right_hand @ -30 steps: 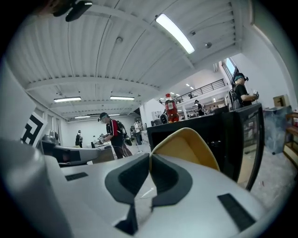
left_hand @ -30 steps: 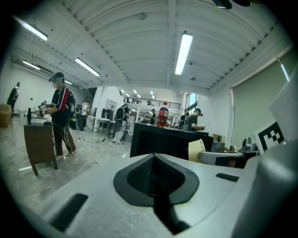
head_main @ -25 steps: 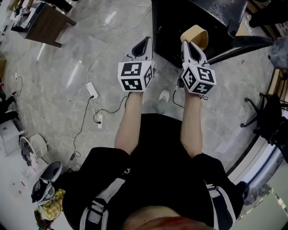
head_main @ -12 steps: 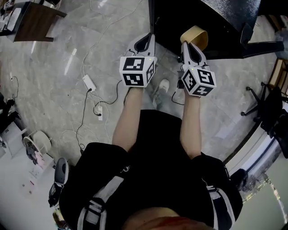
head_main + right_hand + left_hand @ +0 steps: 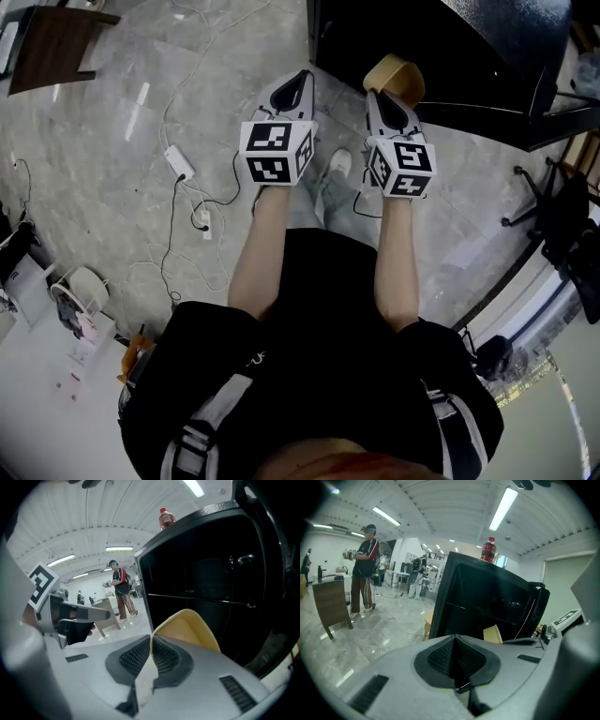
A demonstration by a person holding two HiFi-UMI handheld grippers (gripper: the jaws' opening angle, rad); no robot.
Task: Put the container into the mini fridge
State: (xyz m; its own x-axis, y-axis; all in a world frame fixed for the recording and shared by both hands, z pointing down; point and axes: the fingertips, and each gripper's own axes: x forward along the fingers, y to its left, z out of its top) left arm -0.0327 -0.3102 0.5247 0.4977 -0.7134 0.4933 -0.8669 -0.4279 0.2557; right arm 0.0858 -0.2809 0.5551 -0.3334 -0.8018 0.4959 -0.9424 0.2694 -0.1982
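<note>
The container [image 5: 395, 77] is a tan, thin-walled round tub; my right gripper [image 5: 386, 97] is shut on its rim and holds it just in front of the black mini fridge [image 5: 422, 42]. In the right gripper view the container [image 5: 187, 630] rises from between the jaws before the fridge's dark open interior [image 5: 206, 588], with a shelf bar across it. My left gripper [image 5: 295, 92] is shut with nothing in it, held level beside the right one near the fridge's left edge [image 5: 440, 597]. The container [image 5: 492, 633] shows small in the left gripper view.
A red-capped bottle [image 5: 488, 550] stands on top of the fridge. Cables and a power strip [image 5: 178, 162] lie on the grey floor to the left. A wooden table [image 5: 56, 42] stands at far left, a chair base [image 5: 548, 202] at right. A person [image 5: 363, 569] stands in the background.
Both grippers and the container kept their pose relative to each other. The person stepped forward, so the fridge and floor cables shifted slightly in the head view.
</note>
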